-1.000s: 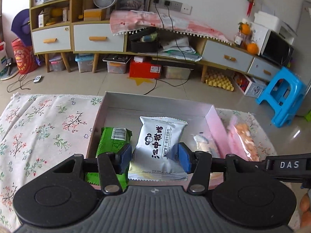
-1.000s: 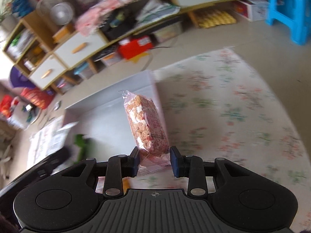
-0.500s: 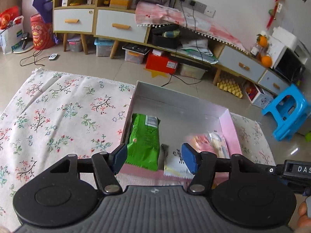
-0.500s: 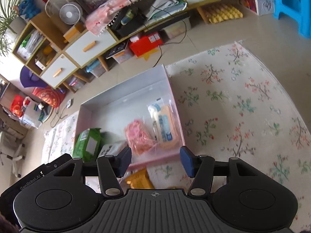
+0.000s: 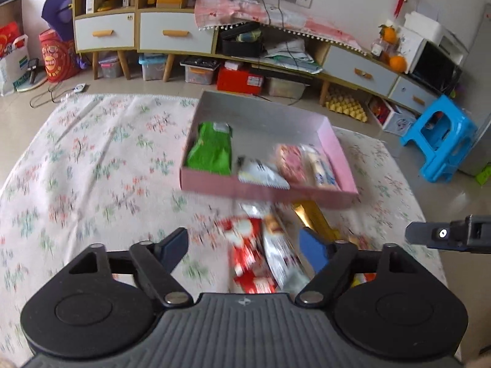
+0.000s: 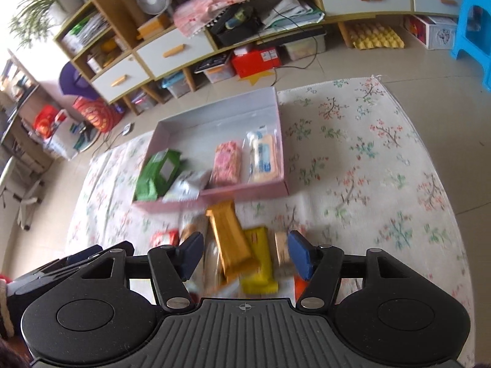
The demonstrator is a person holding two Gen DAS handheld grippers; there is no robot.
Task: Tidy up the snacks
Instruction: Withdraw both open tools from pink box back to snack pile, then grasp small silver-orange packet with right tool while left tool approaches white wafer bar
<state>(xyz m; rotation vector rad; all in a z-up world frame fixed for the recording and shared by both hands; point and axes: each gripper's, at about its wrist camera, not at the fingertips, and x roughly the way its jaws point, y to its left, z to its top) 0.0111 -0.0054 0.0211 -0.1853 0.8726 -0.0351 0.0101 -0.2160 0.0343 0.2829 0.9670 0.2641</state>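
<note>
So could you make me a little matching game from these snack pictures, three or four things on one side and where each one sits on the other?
Things:
1. green packet
2. pink snack pack
3. orange bar
4. blue stool

Places:
A. on the flowered cloth, outside the box
B. on the bare floor beyond the cloth
C. at the left end of the pink box
D. in the box, next to the rightmost pack

Pairs: 1-C, 2-D, 3-A, 4-B
</note>
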